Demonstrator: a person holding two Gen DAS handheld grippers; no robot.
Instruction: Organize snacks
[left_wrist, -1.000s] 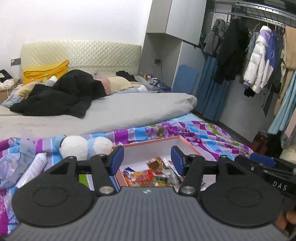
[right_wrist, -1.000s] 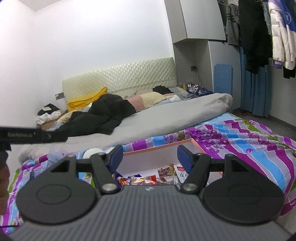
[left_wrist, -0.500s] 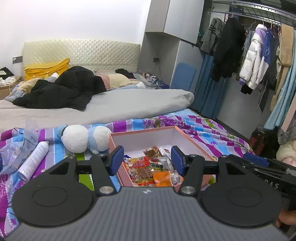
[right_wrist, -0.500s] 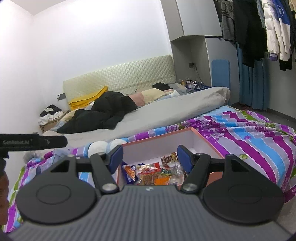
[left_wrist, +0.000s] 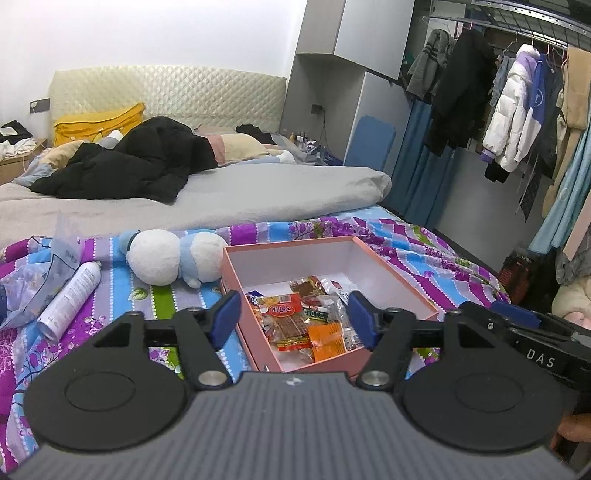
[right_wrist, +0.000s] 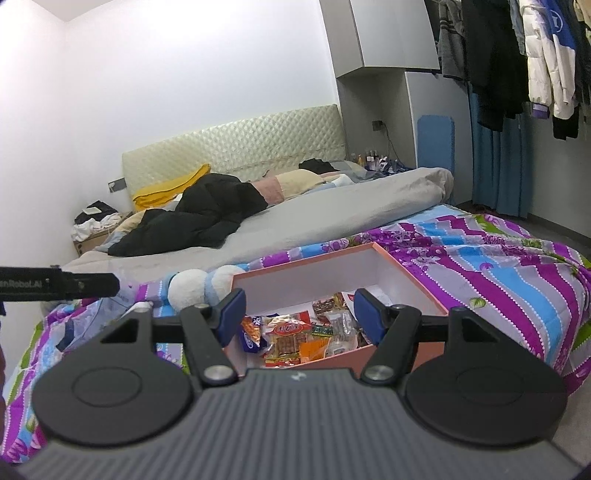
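A pink open box (left_wrist: 388, 271) (right_wrist: 413, 280) sits on the striped bedspread, with several snack packets (left_wrist: 295, 321) (right_wrist: 291, 334) heaped in its near corner. My left gripper (left_wrist: 293, 317) hovers above the box's near edge; its jaws are opening and nothing is between them. My right gripper (right_wrist: 299, 315) hangs over the same corner, open and empty. In the left wrist view the right gripper's body shows at the right edge; in the right wrist view the left gripper's finger (right_wrist: 85, 284) pokes in from the left.
A white and blue plush toy (left_wrist: 173, 256) (right_wrist: 195, 286) lies left of the box. A white spray can (left_wrist: 70, 295) and a clear plastic bag (left_wrist: 33, 280) lie further left. Behind are a grey duvet (left_wrist: 240, 195), black coat (left_wrist: 129, 164) and hanging clothes (left_wrist: 517, 110).
Both grippers have come forward and lower toward the box, so more of the snacks and the bedspread shows. The left gripper's jaws stand slightly wider.
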